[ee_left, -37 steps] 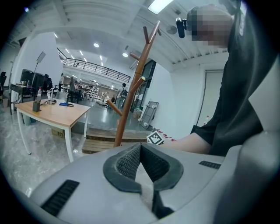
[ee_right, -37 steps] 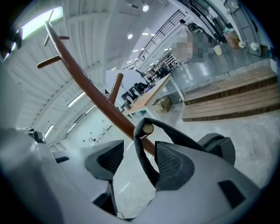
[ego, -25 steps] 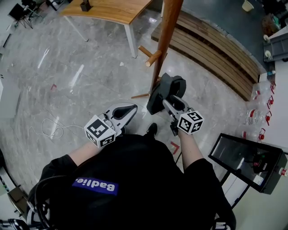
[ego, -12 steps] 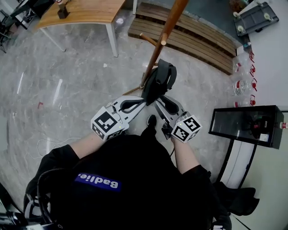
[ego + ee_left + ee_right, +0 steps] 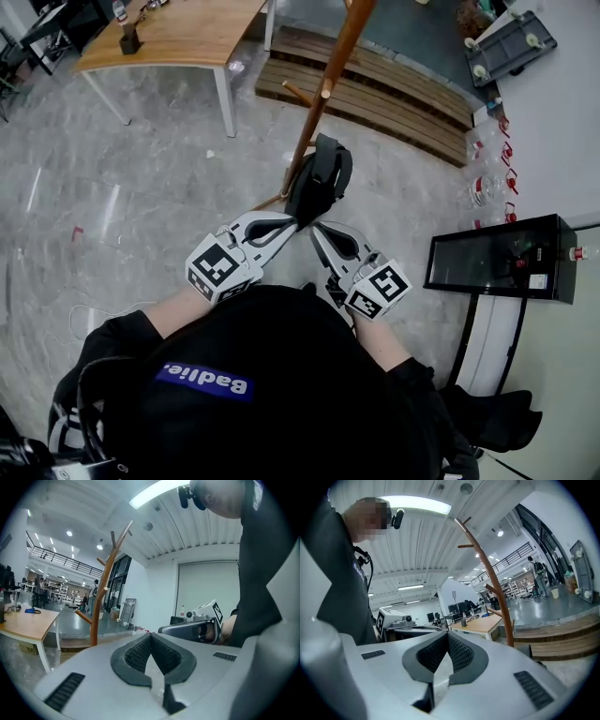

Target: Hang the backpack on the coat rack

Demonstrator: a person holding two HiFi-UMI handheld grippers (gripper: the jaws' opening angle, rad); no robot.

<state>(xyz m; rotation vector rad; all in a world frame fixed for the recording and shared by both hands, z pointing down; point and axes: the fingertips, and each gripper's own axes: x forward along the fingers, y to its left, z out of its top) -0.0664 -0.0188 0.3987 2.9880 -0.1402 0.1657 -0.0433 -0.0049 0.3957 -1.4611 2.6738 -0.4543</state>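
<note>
The dark grey backpack (image 5: 319, 178) stands upright beside the foot of the brown wooden coat rack (image 5: 328, 75), seemingly on the floor. My left gripper (image 5: 292, 223) and right gripper (image 5: 314, 227) point level at its near end, tips side by side. I cannot tell whether either touches it. In the left gripper view the left gripper (image 5: 151, 634) has its pads pressed together with nothing between them. The right gripper (image 5: 447, 633) looks the same in its own view. The rack (image 5: 101, 588) rises ahead with bare pegs. The backpack does not show before either pair of jaws.
A wooden table (image 5: 178, 37) stands at the far left. A slatted wooden platform (image 5: 394, 80) lies behind the rack. A black cabinet (image 5: 487, 258) is at my right. A thin cable (image 5: 89, 314) lies on the marble floor at left.
The right gripper, which lay over the backpack, has risen and drawn back to its near end. The left gripper has come forward beside it. The backpack looks smaller and farther below.
</note>
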